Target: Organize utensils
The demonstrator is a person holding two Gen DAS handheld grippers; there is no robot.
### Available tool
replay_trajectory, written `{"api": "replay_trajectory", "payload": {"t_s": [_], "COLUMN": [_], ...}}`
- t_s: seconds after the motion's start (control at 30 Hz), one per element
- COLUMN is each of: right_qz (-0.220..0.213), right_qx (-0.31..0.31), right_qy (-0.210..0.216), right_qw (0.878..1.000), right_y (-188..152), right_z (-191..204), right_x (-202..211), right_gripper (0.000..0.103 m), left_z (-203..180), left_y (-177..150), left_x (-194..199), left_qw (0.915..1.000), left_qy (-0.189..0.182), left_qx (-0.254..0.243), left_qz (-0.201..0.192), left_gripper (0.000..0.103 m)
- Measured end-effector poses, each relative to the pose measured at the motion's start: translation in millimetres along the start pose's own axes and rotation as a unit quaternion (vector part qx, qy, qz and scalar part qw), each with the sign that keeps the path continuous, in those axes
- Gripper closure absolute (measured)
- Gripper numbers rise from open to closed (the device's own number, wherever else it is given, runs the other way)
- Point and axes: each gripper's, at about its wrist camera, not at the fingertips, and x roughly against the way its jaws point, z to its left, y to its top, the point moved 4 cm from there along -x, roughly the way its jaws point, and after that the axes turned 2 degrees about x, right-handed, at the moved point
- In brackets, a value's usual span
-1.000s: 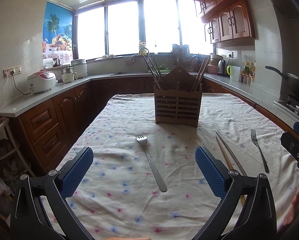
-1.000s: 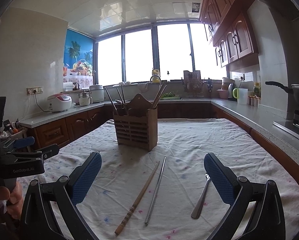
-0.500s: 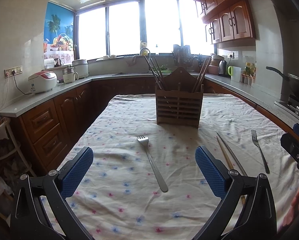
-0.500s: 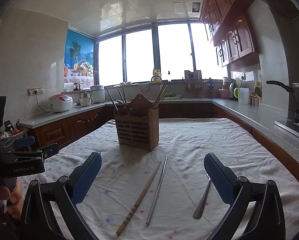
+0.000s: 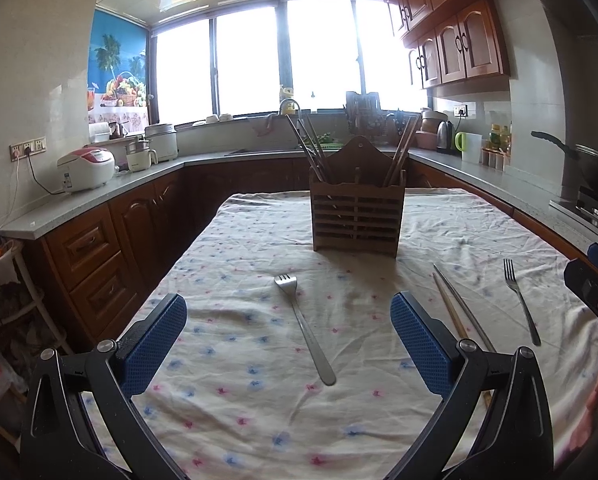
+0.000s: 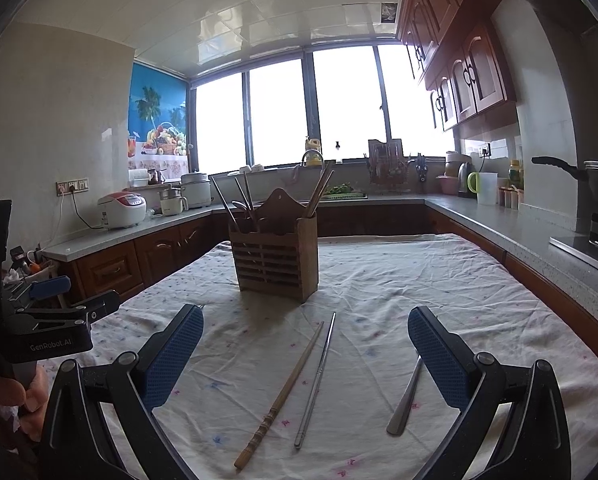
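Floral tablecloth (image 5: 259, 400) covers the kitchen table; both hand-held grippers, left (image 5: 289, 344) and right (image 6: 305, 356), hover spread wide

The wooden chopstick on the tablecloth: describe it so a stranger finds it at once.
Start at the slatted wooden utensil holder on the flowered tablecloth. In front lie two loose sticks side by side. The wooden chopstick is the left, brown one with a ridged end; its neighbour is thin grey metal.

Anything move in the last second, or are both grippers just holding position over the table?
Almost nothing changed. The left gripper and right gripper are both open, empty and above the cloth, with only a slight drift of view. The two forks, the wooden chopstick, the metal chopstick and the holder lie where they were.
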Motion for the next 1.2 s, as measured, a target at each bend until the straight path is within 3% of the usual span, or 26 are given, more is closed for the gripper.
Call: {"api": "replay_trajectory", "payload": {"t_s": [1.2], "right_qz": [-0.002], "right_qx": [-0.010], "right_qy": [0.002], "right_qw": [1.000], "right_y": [1.9], "right_z": [-7.6], "right_x": [3.1], "right_gripper": [0.000], "left_z": [-9.0], "left_y": [0.5], "left_x": [-2.5], "left_qw": [0.9999], "left_qy": [-0.009], "left_qx": [-0.007], "left_qz": [0.005], "left_gripper": [0.000]}}
